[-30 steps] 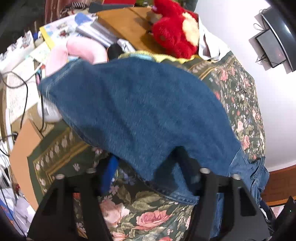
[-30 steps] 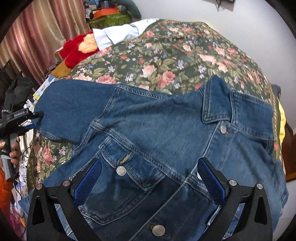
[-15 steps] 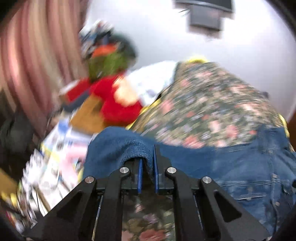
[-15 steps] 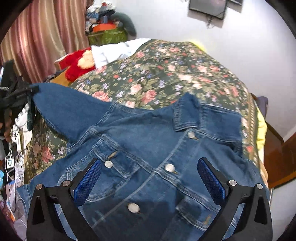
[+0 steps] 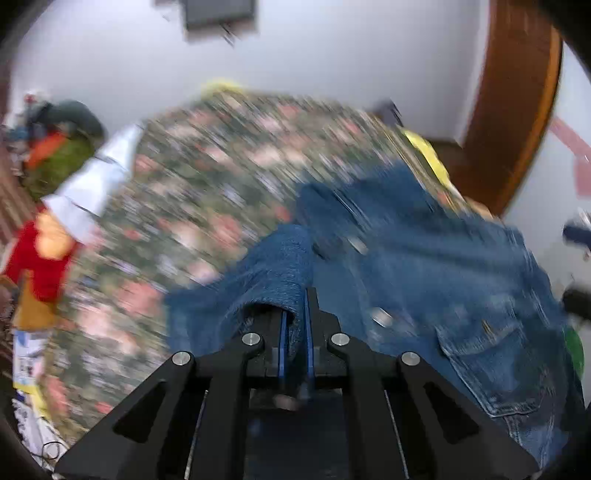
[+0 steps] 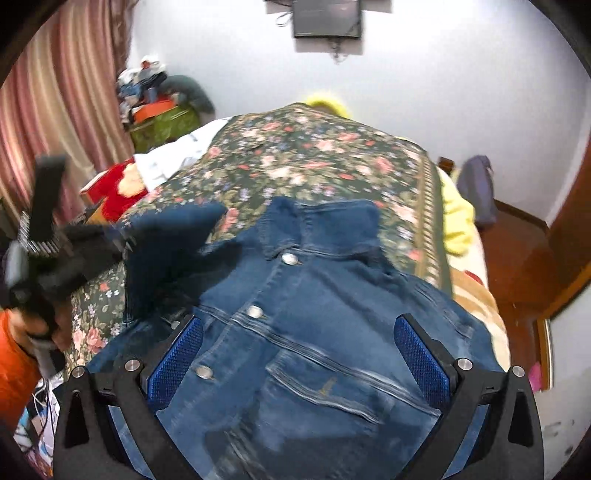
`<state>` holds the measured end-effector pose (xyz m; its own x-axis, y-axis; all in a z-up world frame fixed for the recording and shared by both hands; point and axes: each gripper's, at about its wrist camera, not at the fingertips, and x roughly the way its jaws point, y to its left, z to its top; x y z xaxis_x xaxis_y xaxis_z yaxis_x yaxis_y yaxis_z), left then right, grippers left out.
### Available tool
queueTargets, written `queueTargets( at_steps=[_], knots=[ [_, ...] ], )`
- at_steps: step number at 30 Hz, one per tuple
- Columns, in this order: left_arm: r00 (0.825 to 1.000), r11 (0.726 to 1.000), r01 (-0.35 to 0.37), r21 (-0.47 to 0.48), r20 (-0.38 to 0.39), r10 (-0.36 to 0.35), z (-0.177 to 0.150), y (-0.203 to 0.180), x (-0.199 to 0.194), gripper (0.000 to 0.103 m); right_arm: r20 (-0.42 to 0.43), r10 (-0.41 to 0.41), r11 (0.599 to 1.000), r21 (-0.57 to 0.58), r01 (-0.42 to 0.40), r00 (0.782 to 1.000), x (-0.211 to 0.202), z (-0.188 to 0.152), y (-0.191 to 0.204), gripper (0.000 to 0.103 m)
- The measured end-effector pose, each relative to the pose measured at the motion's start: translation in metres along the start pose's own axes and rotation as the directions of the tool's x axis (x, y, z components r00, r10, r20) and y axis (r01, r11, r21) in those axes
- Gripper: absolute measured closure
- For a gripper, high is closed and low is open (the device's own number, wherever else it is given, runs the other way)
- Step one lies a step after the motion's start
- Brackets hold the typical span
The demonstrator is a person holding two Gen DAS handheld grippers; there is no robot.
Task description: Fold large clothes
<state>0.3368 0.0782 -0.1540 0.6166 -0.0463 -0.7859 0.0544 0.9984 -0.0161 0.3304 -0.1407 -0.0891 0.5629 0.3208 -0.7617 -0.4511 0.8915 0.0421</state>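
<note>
A blue denim jacket (image 6: pixel 303 332) lies front up on a floral bedspread (image 6: pixel 314 162), collar toward the far wall. My left gripper (image 5: pixel 294 332) is shut on the jacket's sleeve (image 5: pixel 273 273) and holds it lifted over the jacket body (image 5: pixel 461 295); this view is blurred. In the right wrist view the left gripper (image 6: pixel 123 242) shows at the left with the sleeve (image 6: pixel 170 236) raised. My right gripper (image 6: pixel 295 354) is open and empty above the jacket's chest.
A red plush toy (image 6: pixel 118 192) and a white cloth (image 6: pixel 177 155) lie at the bed's left edge. A yellow blanket (image 6: pixel 454 218) hangs at the right edge. A wall screen (image 6: pixel 327 18) is mounted above. Curtains (image 6: pixel 55 110) stand at the left.
My left gripper closed on the sleeve, lifted it and swung it rightward over the jacket body. My right gripper stayed open and drew back toward the jacket's lower front.
</note>
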Motion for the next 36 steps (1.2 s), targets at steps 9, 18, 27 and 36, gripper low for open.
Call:
queueTargets(
  at_steps=[9,18,27,36],
  knots=[
    [0.972,0.99,0.096,0.105,-0.222,-0.071,-0.039,-0.056,0.044,0.063,-0.001,-0.024,0.994,0.108,0.024,1.0,-0.014,-0.015,-0.042,0.0],
    [0.996,0.998,0.053,0.018,-0.071,-0.051,-0.025,0.016,-0.028,0.026,0.001,0.039,0.982,0.185,-0.039,0.999,0.0,-0.01,-0.041,0.0],
    [0.992,0.972,-0.04,-0.231,-0.129,0.01,-0.032,0.132,0.019,0.023,-0.017,0.079,0.984,0.162,-0.075,0.997,0.021,0.0,-0.015,0.0],
    [0.953,0.885,0.145,-0.442,-0.176,-0.245,-0.063,0.144,0.078,0.056,-0.061,0.058,0.991,0.122,-0.05,0.996,0.043,0.002,-0.004,0.0]
  ],
)
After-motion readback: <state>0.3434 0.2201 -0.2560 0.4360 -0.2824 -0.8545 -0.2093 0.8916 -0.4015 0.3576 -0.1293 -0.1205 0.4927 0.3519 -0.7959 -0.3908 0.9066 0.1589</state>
